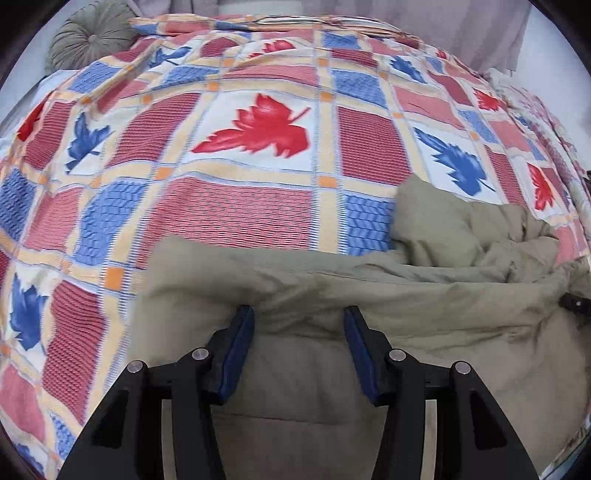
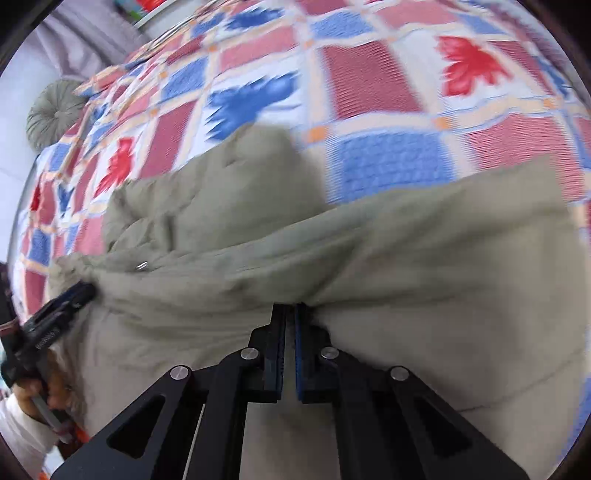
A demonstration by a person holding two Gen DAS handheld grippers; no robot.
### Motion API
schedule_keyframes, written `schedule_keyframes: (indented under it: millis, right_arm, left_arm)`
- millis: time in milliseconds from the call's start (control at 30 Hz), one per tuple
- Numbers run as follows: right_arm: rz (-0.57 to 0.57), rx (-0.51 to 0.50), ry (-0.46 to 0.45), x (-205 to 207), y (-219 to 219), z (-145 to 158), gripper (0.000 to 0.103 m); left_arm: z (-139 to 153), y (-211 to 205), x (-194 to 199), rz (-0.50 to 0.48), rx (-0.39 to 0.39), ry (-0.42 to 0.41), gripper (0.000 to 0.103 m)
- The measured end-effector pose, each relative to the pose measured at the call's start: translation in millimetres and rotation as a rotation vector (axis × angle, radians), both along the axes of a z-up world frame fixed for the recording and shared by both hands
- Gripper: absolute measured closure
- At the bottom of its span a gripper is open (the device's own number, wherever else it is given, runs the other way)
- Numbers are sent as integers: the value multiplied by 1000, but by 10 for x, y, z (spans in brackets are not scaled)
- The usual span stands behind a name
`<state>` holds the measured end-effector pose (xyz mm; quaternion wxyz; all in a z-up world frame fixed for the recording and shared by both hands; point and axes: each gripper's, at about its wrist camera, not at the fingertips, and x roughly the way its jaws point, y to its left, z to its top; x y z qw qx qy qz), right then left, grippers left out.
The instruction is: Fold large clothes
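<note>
a puffy olive-green padded jacket [image 1: 369, 295] lies bunched on a bed covered by a patchwork bedspread [image 1: 258, 129] of red and blue leaf squares. the jacket fills the near part of both views, its quilted bulk rumpled, with one padded part [image 1: 424, 214] sticking up and away toward the middle of the bed.

in the left wrist view the left gripper [image 1: 299, 314] has its blue-padded jaws spread wide apart, and a ridge of jacket fabric sits at the tips between them without being pinched. at the right edge of that view a small dark tip of the other tool [image 1: 574, 303] touches the jacket.

in the right wrist view the right gripper [image 2: 290, 307] has its jaws pressed together on a fold of the jacket, the cloth puckering at the tips. that view is blurred. the left gripper shows at its left edge, held in the person's hand [image 2: 40, 395], its tip against the jacket's edge.

a round pleated green cushion [image 1: 92, 37] rests at the far end of the bed, beside grey curtains [image 1: 424, 18].
</note>
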<state>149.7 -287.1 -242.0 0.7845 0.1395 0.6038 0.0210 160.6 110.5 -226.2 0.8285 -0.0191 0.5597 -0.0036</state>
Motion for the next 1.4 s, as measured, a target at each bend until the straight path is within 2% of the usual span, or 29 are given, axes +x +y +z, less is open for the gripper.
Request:
schedule_keyframes:
  millis: [67,100,167,200,300,367,500,667,833,900,1000,1100,1167,1200,1267,1400]
  right_arm:
    - [-92,-64,-4,-42,-341,90,101]
    - [-123,-79,-11,-71,-448,124,101]
    - [-173,-106,-21,-132,-647,143,101]
    - [-187,-122,-17,-149,-710,106,101]
    - [-221,-85,21,-130,-834,-167,101]
    - [-242,-78,21,-89,-848,-329,101]
    - [-234,-131,17,-20,-761,-409,101]
    - [-215,-160,37,-7,-733,-307,97]
    - [-198,-173,30,-73,-662,-74,95]
    - [-200,-162,17,-143,-630,25,93]
    - [-194,-146,4,-229,-557,152,83]
    - [-185,-133,-15,-319,-467,278,72]
    - [-185,-115,-24,-364,-404,345,61]
    - [-187,-105,-27,-394,-377,369,59]
    - [-184,-93,-28,-467,-309,413,59]
    - [-166,-67,-19,-597,-170,448,58]
  left_arm:
    - [-30,181,-4,31,61,6,49]
    - [-70,262,1,53,68,17,49]
    - [-212,378,29,83,9,49,49]
    - [-284,383,50,90,1,58,48]
    - [-418,243,108,69,48,49,47]
    - [-461,185,154,70,60,47,47]
    - [-494,196,167,79,51,44,46]
    - [-418,220,150,100,58,68,45]
    - [-293,193,92,99,91,79,44]
    - [-240,189,69,96,92,83,44]
    - [-160,181,28,92,93,82,44]
    - [-85,165,-17,83,90,80,44]
    - [-43,160,-57,77,89,80,44]
    - [-26,157,-74,75,87,82,43]
    - [13,160,-111,80,93,80,7]
    - [93,171,-211,80,85,71,5]
